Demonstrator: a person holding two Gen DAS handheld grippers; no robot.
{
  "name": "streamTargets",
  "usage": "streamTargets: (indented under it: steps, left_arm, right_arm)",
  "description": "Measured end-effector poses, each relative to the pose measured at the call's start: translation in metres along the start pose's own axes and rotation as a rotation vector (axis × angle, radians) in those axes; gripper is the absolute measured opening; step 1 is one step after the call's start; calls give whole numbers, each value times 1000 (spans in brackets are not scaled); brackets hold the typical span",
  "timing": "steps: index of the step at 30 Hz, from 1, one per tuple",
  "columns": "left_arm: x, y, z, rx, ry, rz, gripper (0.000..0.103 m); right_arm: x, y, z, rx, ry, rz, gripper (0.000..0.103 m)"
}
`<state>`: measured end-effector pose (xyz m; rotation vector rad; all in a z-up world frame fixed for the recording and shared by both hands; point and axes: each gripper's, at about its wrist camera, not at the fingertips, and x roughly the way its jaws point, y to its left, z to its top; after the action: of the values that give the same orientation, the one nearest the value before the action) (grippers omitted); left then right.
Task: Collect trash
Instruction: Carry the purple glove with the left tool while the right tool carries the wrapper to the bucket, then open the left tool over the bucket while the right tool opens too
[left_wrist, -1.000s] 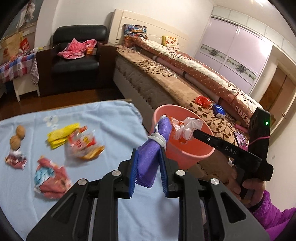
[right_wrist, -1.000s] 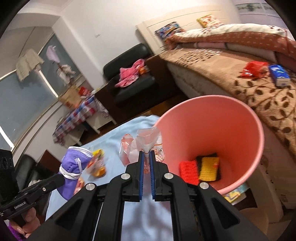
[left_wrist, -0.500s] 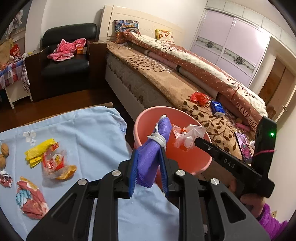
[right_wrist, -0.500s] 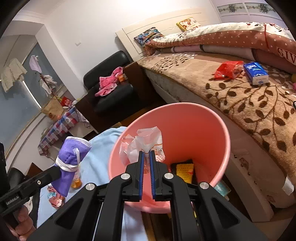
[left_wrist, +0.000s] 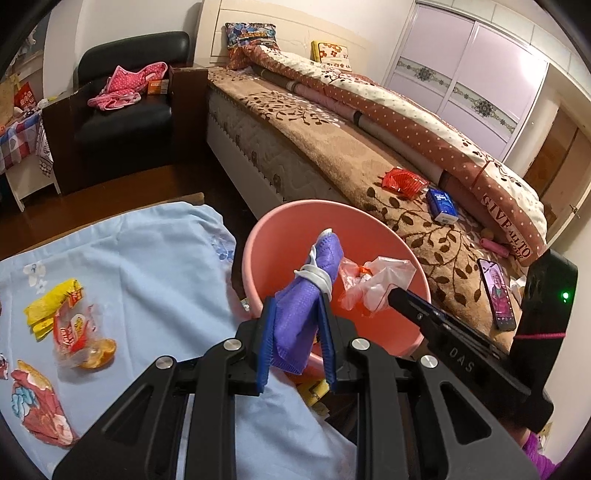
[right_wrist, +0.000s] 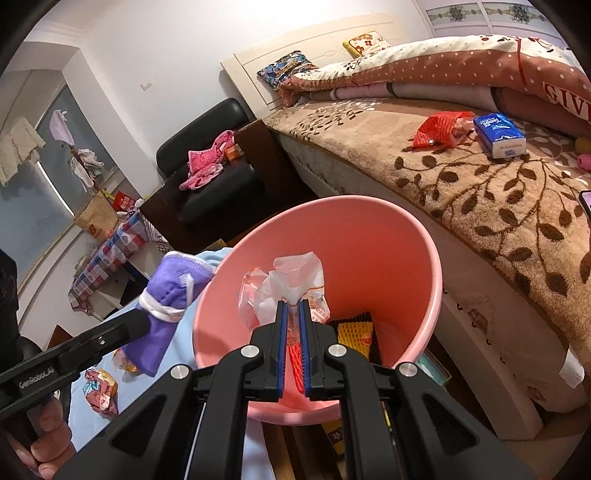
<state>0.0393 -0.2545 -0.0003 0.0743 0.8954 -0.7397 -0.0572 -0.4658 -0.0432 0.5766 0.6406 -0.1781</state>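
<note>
Hovering over the pink bucket (right_wrist: 417, 258), both grippers carry trash. The right gripper (right_wrist: 291, 332) is pinched nearly closed on a crumpled clear plastic wrapper (right_wrist: 291, 277), which stands up from the fingertips toward 12 o'clock, inside the bucket's rim outline in the right wrist view; a yellow-and-black packet (right_wrist: 354, 332) already lies at the bottom. The left gripper (left_wrist: 297, 332) clamps a folded purple face mask (left_wrist: 310, 291), its white ear loops wound around it, long axis running up toward 12 o'clock from the pads. In the left wrist view the mask's tip overlaps the bucket's mouth, though in the right view it sits at 9 o'clock, seemingly just outside the rim, so how far it overhangs is hard to judge. The right hand looks the nearer to a clean drop: its wrapper is over the opening, and letting go would likely land it inside. More wrappers (left_wrist: 74, 325) remain on the blue cloth (left_wrist: 155, 258) at 9 o'clock.
</note>
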Motion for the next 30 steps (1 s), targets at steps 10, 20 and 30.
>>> streamTargets:
  steps: [10,20,30]
  left_arm:
    - [15,-9,2,13,23,2,23]
    - [21,-16,6,23,19,-1,23]
    - [20,-19,6,23,8,-16,45]
  right_arm:
    - [2,-1,-1,1,2,-1,6]
    - [5,-5,-2,3,4,-5,6]
    - [7,-8,-4,9,4,-7,7]
